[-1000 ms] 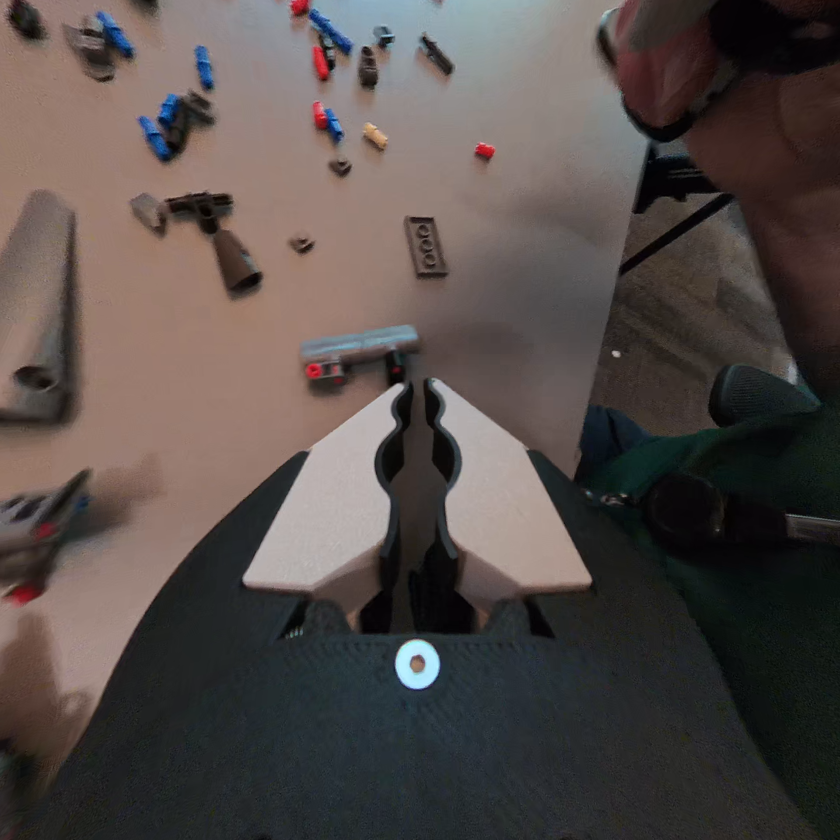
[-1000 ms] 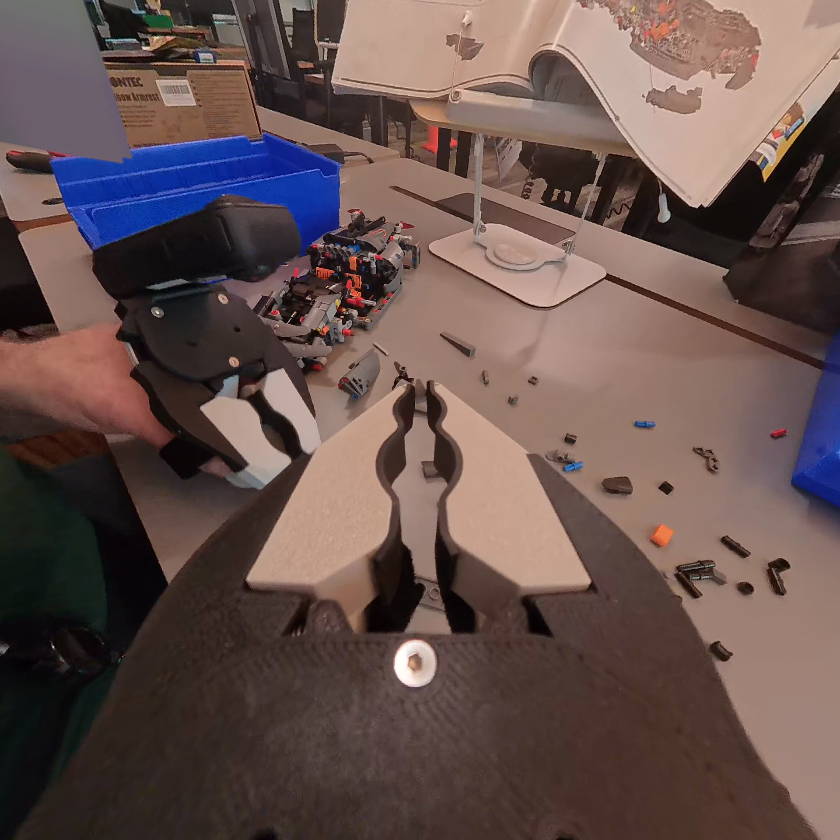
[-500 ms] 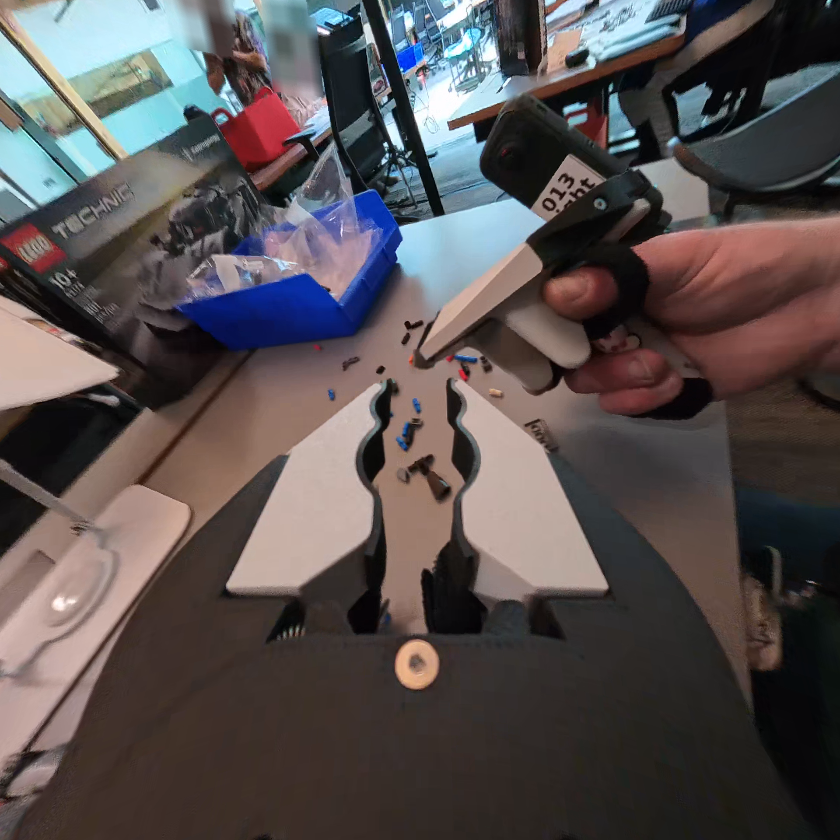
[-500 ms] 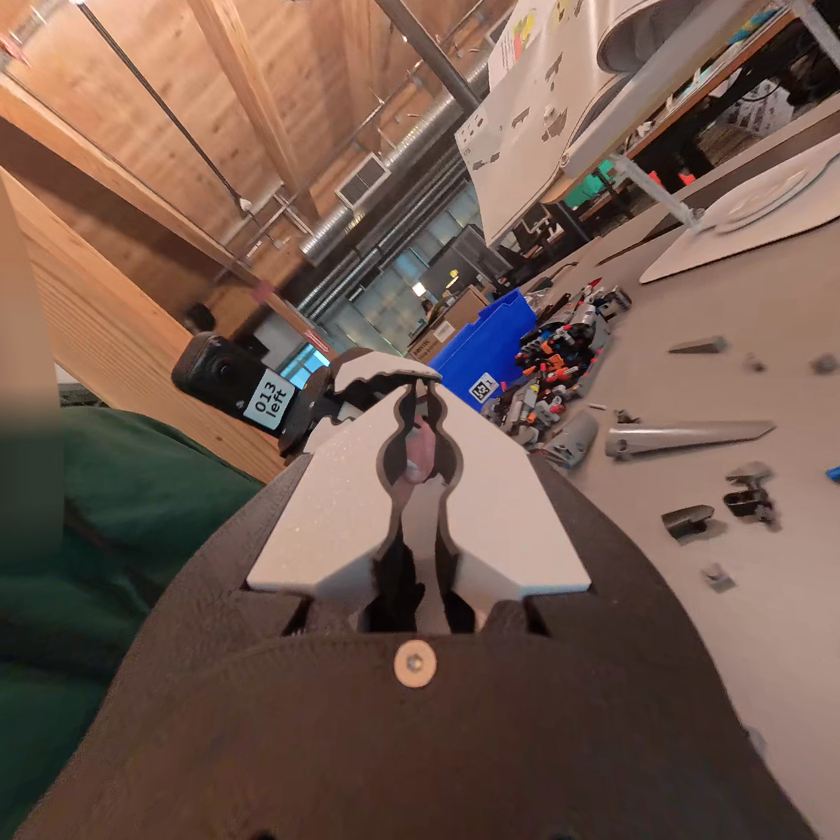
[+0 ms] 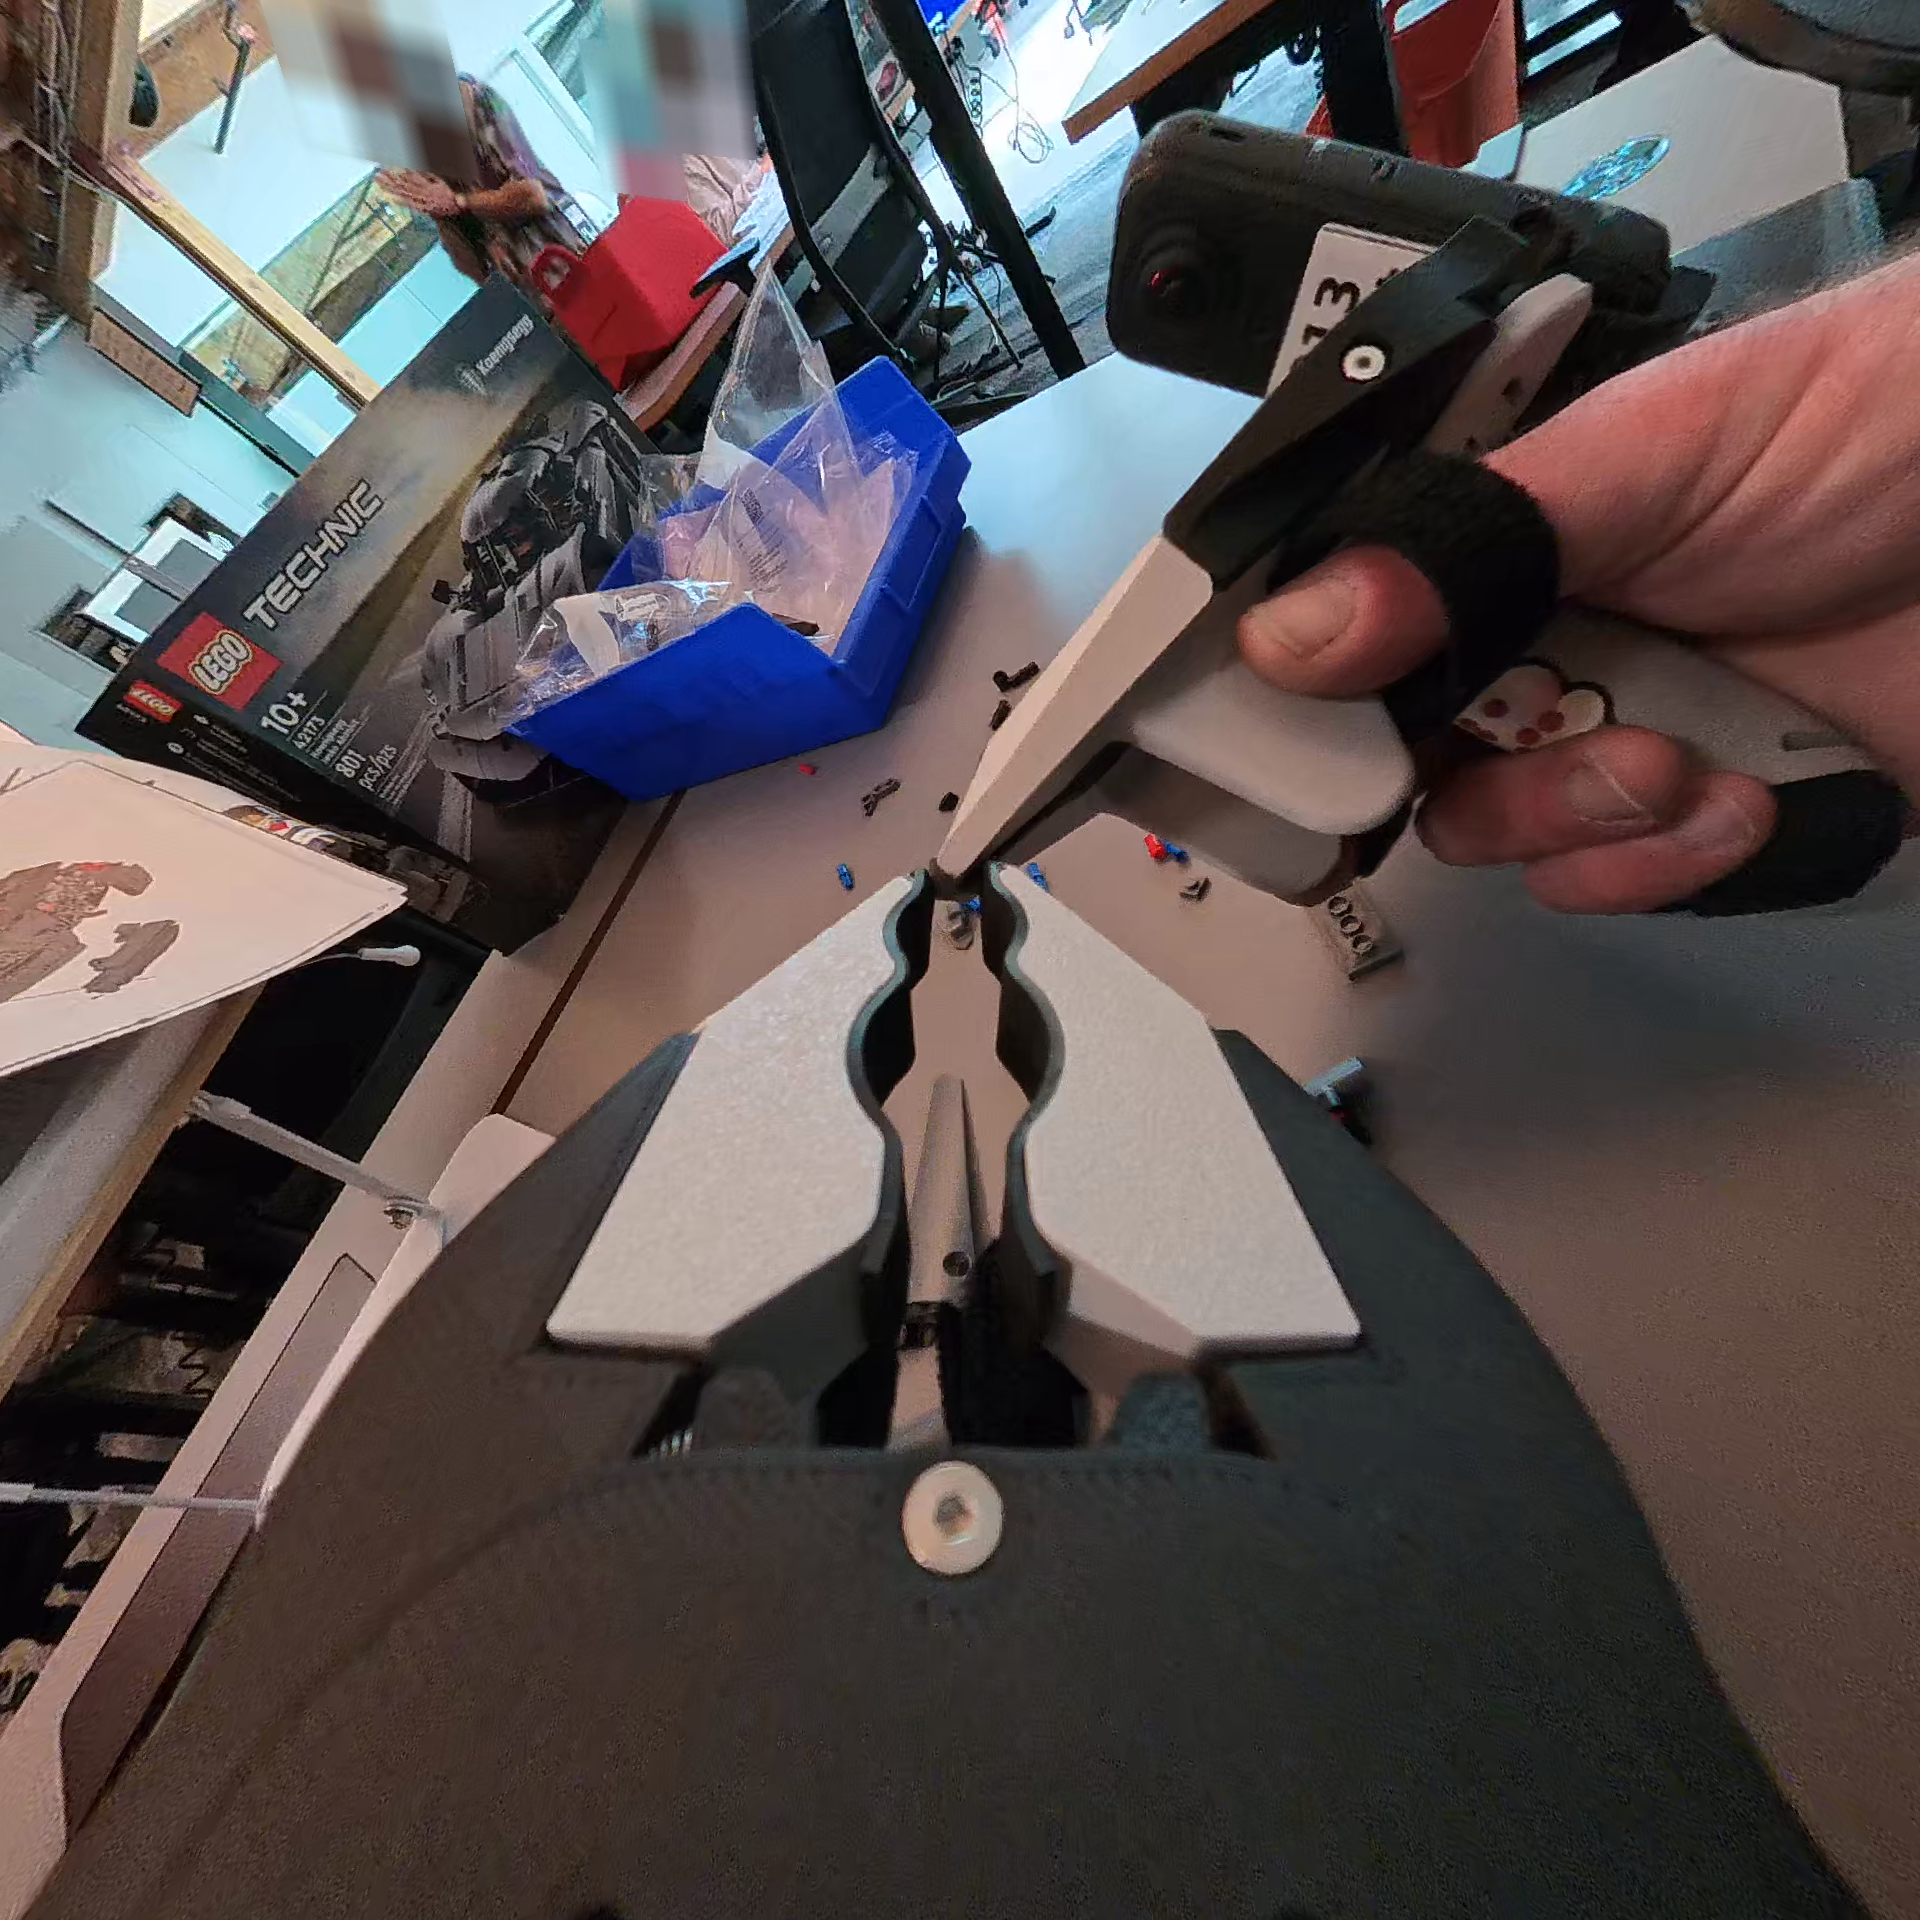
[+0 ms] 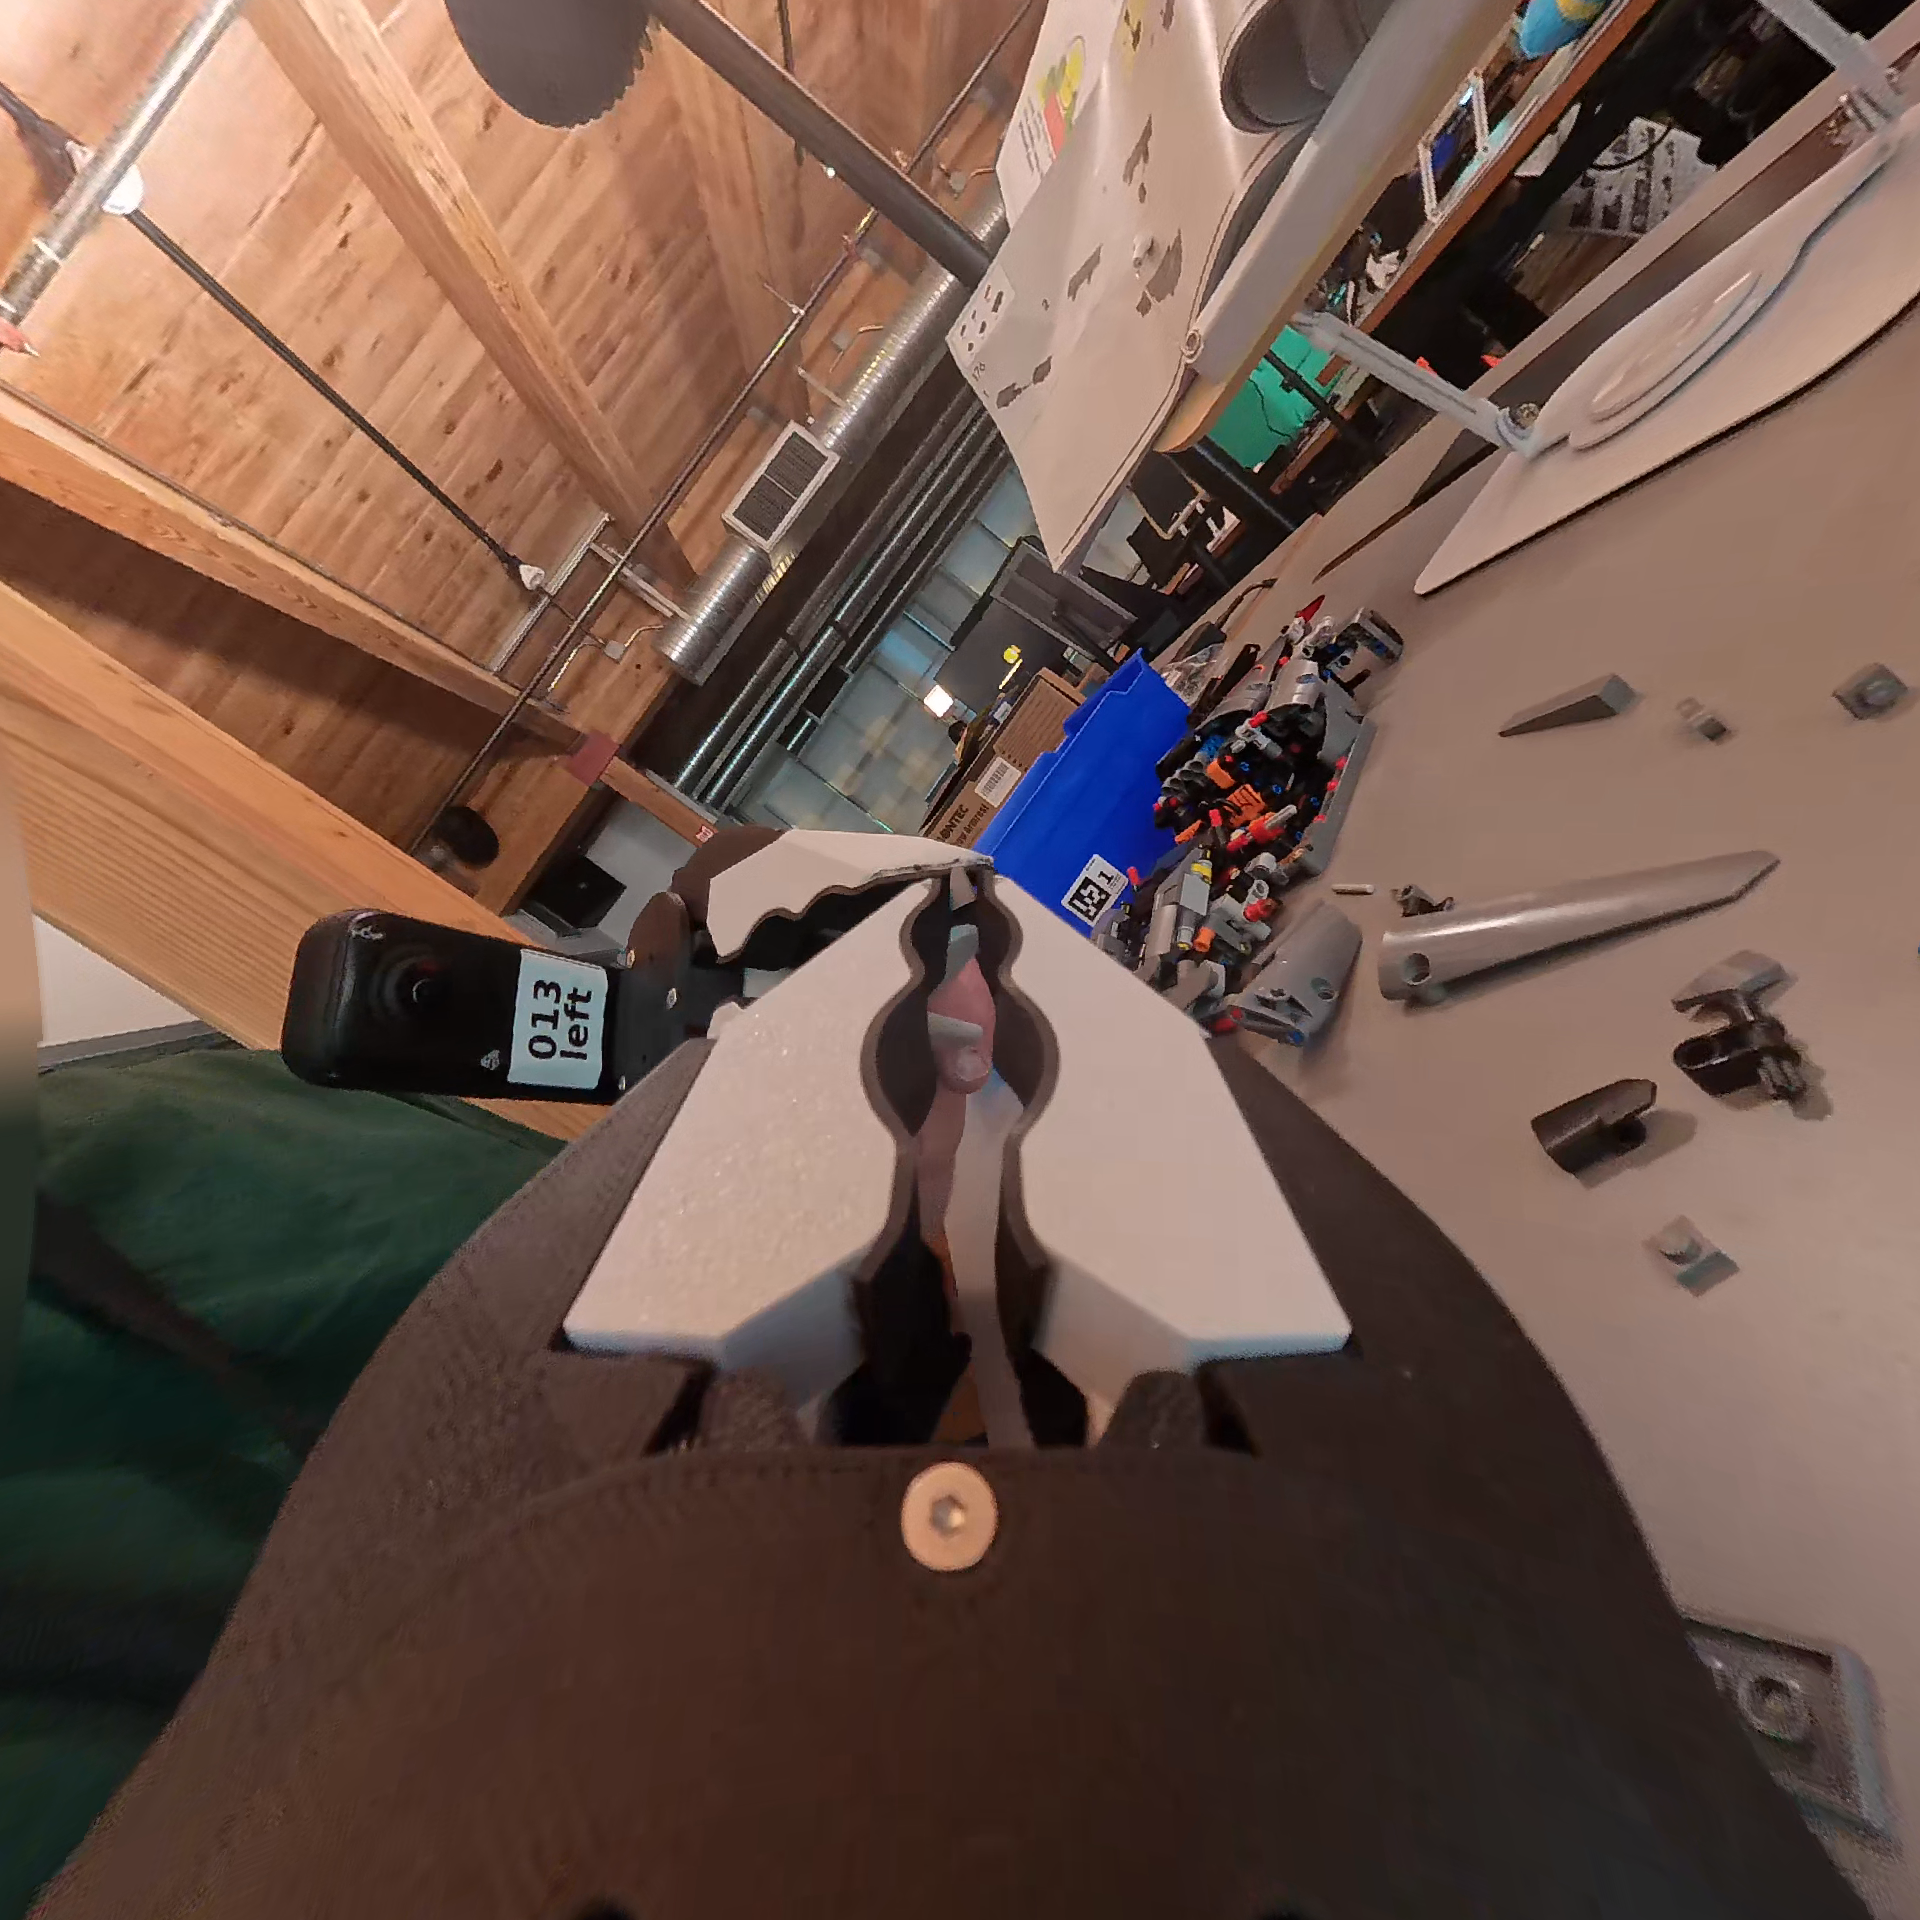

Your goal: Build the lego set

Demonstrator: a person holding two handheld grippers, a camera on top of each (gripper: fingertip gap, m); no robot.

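Left wrist view shows you a smooth grey table [image 5: 1558, 1195] in an open workshop: from the left a white instruction sheet [image 5: 156, 914], a dark glossy set box [image 5: 343, 623], a blue plastic bin [image 5: 748, 665] with clear crinkled bags, then small loose pieces [image 5: 883, 798]. Your left gripper [image 5: 951, 894] has matte white fingers slightly apart and holds nothing, and your right gripper [image 5: 951, 868] touches it tip to tip, its fingers nearly together. In the right wrist view, under wooden ceiling beams [image 6: 436, 208], the half-built model [image 6: 1247, 790] lies beside a long pointed grey panel [image 6: 1579, 914].
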